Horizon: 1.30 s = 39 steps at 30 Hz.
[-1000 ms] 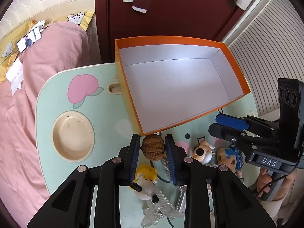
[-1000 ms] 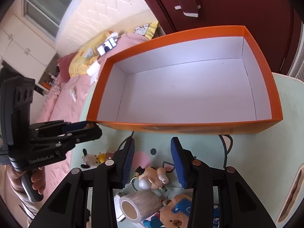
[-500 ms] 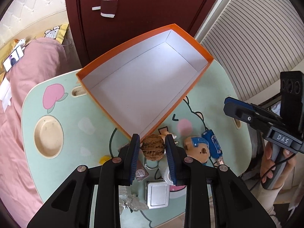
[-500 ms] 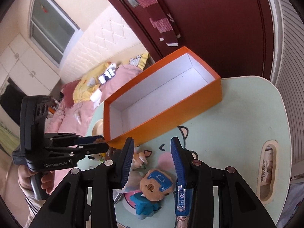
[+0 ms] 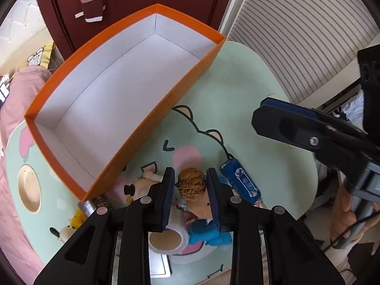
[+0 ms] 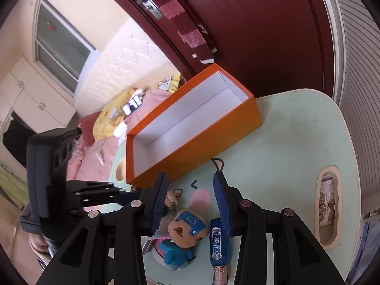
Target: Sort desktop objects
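Walnut sits clamped between my left gripper's blue pads, low in the middle of the left wrist view, held above the clutter on the table. Both pads press its brown shell from either side.

Just under it lies a bear in blue clothes, and to its right a blue case lies at a slant on the mint surface. To the left of my fingers a small pale figure with a black hat rests near the corner of the box. Lower down a tape roll stands on its side face, and at lower left a yellow-and-white dog toy lies near the table's edge.

The box is orange outside and white inside. It fills the upper left of the left wrist view, lying at an angle, with nothing in it.

My right gripper hangs in the lower middle of its own view with its fingers apart and nothing between the pads. Below it I see the same bear and the case, the case touching the bear's right side. The box lies beyond, at centre. The left gripper shows at the left edge of that view; a hand grips the right tool's handle at the right edge of the left wrist view.
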Tool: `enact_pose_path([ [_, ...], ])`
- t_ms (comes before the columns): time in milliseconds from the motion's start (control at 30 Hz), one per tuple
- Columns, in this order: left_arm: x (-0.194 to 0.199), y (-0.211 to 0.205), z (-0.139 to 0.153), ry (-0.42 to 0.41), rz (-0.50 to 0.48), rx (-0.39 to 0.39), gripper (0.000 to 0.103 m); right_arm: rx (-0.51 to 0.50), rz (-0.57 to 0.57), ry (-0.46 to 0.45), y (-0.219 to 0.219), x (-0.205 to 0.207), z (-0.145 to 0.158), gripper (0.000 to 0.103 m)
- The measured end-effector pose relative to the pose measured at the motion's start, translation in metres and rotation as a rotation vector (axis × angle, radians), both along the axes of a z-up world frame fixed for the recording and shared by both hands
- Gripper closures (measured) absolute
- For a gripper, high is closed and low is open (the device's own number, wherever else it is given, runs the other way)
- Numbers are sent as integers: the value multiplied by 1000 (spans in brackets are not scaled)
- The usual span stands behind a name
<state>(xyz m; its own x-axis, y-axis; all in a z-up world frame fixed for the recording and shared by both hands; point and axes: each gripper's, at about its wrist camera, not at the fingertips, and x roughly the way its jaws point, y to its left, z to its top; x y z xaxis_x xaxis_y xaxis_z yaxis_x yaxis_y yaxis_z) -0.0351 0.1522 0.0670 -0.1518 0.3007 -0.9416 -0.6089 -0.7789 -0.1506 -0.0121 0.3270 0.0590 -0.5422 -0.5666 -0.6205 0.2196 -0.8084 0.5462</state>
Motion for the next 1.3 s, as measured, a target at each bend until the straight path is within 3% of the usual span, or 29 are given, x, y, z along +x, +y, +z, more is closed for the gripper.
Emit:
enact_pose_path([
  [100, -5, 5, -16, -3, 15, -24, 74, 6, -4, -12, 0, -3, -5, 63],
  [300, -16, -10, -21, -39, 61, 5, 71, -12, -33, -77, 7, -13, -16, 64],
  [500, -16, -48, 12, -55, 89, 156, 71, 13, -117, -46, 22, -33, -1, 63],
  [633, -26, -88, 35, -63, 161, 271, 69, 38, -222, -10, 38, -61, 13, 50],
  [733, -40, -117, 41, -44, 259, 277, 68, 52, -262, -14, 44, -86, 15, 49],
  [933, -65, -154, 27, -74, 431, 228, 64, 28, -162, -125, 30, -126, -3, 49],
  [1033, -74, -151, 19, -84, 453, 219, 61, 37, -120, -174, 20, -138, -13, 47],
  [1133, -89, -155, 25, -30, 466, 169, 61, 121, -102, -161, 8, -128, -10, 42],
  [1200, -100, -160, 26, -26, 471, 175, 60, 147, -69, -166, 1, -119, -10, 39],
  [1300, -105, -163, 21, -82, 458, 198, 53, 72, 1, -189, -10, -107, -13, 40],
])
